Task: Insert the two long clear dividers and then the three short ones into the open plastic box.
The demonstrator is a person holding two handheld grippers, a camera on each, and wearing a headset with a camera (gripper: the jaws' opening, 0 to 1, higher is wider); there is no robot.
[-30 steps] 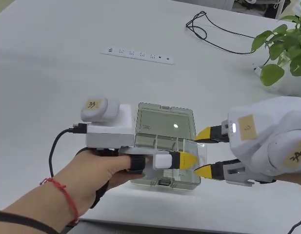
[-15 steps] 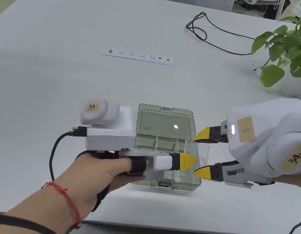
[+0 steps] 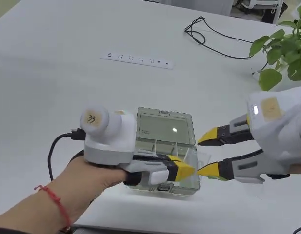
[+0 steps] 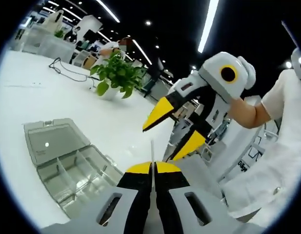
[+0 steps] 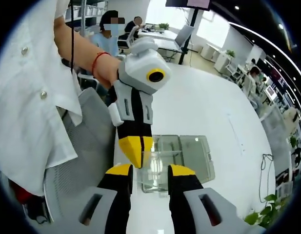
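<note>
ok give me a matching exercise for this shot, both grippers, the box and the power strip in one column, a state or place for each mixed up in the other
Things
1. left gripper
2. right gripper
3. plastic box
4. power strip

States or places
A. lies flat on the far part of the table
B. jaws open
C. jaws shut on a thin clear divider
D. stands open between the two grippers

Pairs: 1-C, 2-B, 3-D, 4-A
</note>
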